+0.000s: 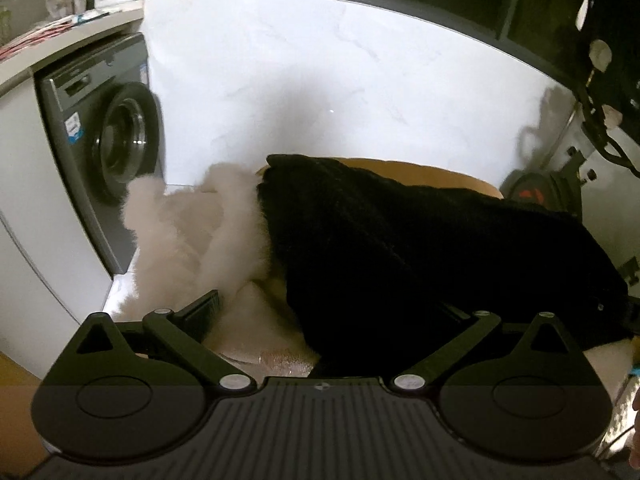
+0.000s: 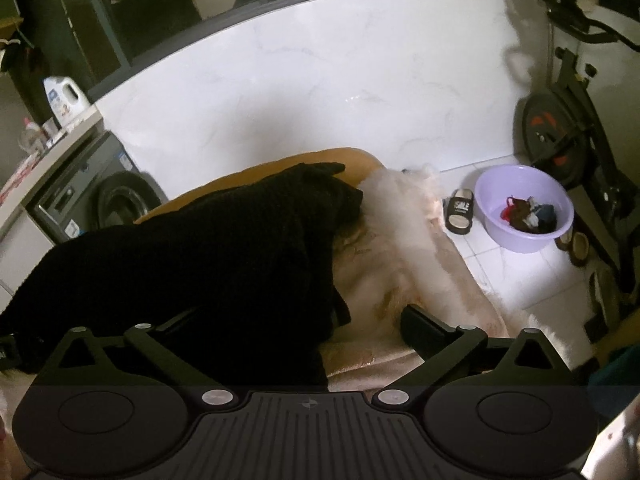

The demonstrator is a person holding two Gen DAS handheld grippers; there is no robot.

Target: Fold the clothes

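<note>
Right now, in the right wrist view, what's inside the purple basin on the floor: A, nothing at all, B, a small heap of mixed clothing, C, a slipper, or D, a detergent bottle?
B: the purple basin holds a small heap of mixed clothing; the slipper lies beside it.

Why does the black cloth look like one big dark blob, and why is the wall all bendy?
Left wrist view: the black garment is so dark its folds vanish, while the white wall glares bright. Right wrist view: the fisheye lens curves the wall's top edge, and shadows fall on the wall at the upper right.
</note>
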